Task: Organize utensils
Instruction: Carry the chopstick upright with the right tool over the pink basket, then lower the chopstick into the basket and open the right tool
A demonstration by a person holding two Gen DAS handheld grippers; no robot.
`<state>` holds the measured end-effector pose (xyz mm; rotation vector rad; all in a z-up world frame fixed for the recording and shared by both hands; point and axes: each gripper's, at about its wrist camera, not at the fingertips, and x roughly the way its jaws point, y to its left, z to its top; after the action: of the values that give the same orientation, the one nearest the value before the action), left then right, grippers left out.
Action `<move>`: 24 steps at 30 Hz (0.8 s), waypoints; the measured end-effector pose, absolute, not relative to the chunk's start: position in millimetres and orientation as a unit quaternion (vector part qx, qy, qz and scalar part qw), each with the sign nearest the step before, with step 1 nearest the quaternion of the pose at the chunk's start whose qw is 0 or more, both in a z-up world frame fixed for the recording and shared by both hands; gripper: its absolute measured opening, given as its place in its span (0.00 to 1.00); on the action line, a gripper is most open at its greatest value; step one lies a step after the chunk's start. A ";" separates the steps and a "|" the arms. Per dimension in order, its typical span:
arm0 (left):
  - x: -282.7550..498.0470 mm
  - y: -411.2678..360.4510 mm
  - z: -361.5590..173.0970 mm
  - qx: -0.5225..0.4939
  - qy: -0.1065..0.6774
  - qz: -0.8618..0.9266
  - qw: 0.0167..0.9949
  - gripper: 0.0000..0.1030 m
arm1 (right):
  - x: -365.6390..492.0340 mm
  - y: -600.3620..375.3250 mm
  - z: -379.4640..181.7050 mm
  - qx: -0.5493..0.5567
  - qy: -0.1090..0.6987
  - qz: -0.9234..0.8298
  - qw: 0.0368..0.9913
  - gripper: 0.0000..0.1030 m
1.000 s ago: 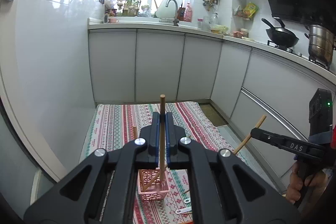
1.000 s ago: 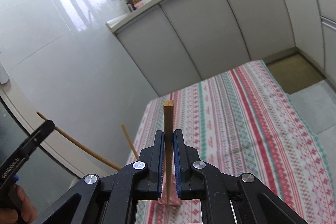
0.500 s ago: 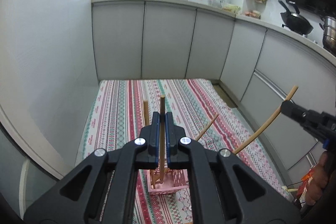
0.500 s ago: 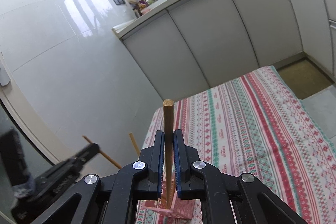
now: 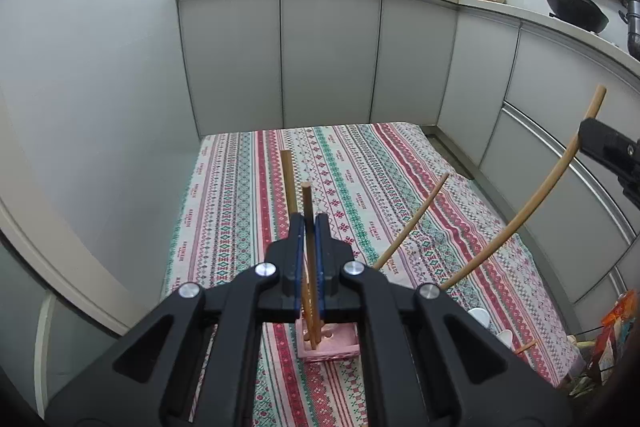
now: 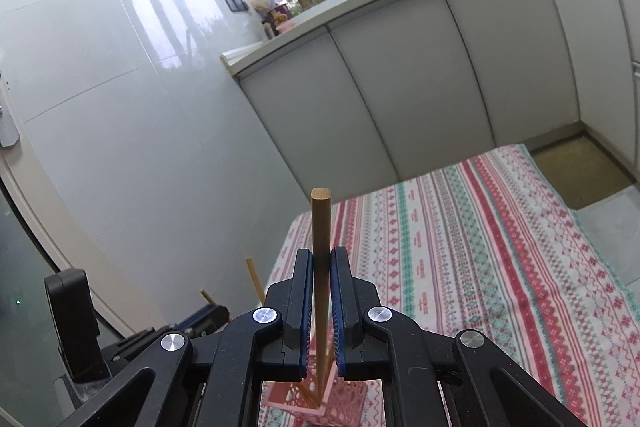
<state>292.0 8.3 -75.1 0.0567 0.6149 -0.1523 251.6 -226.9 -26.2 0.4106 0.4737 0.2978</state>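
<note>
My left gripper (image 5: pixel 307 223) is shut on a wooden chopstick (image 5: pixel 308 211), held upright with its lower end inside a pink perforated holder (image 5: pixel 328 345) on the striped cloth. My right gripper (image 6: pixel 321 259) is shut on another wooden chopstick (image 6: pixel 321 223), also upright, its lower end in the same pink holder (image 6: pixel 316 401). In the left wrist view the right gripper (image 5: pixel 608 147) shows at the right edge with its chopstick (image 5: pixel 520 219) slanting down to the holder. Two more chopsticks (image 5: pixel 288 183) (image 5: pixel 412 219) stand in the holder.
The holder sits on a table with a striped patterned cloth (image 5: pixel 360 195). White spoons (image 5: pixel 480 317) lie right of the holder. Grey kitchen cabinets (image 5: pixel 328 51) stand beyond the table, a white wall (image 5: pixel 80 87) on the left. The left gripper's body (image 6: pixel 76 331) shows low left in the right wrist view.
Both grippers have tilted downward and lowered their chopsticks, so the ends now sit in the pink holder. The right gripper has moved closer to the holder.
</note>
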 end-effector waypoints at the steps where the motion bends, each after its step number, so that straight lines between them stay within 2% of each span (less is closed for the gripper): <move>1: 290.5 7.1 -73.8 0.032 0.300 -0.074 0.950 0.06 | 251.8 -226.7 -25.6 0.200 0.230 0.146 0.941 0.07; 3: 287.2 5.1 -71.1 0.039 0.296 -0.072 0.952 0.09 | 252.2 -225.4 -24.5 0.198 0.228 0.146 0.942 0.07; 7: 278.0 4.9 -64.2 0.048 0.285 -0.059 0.956 0.28 | 252.8 -223.9 -22.1 0.197 0.219 0.149 0.944 0.07; 10: 273.7 7.3 -61.0 0.049 0.284 -0.052 0.956 0.34 | 252.5 -223.2 -20.5 0.198 0.212 0.152 0.945 0.07; 14: 269.4 12.5 -60.0 0.049 0.294 -0.039 0.954 0.49 | 253.7 -220.7 -19.1 0.199 0.208 0.157 0.945 0.07; 20: 265.1 25.1 -64.6 0.046 0.315 -0.020 0.948 0.61 | 260.0 -203.4 -25.9 0.177 0.221 0.162 0.945 0.07; 24: 264.9 34.3 -67.6 0.040 0.326 -0.013 0.945 0.61 | 266.0 -180.7 -33.8 0.132 0.235 0.152 0.951 0.07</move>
<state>264.9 34.3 -67.6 0.0812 0.6636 -0.0270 266.0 -180.7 -33.8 0.2678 0.4778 0.3091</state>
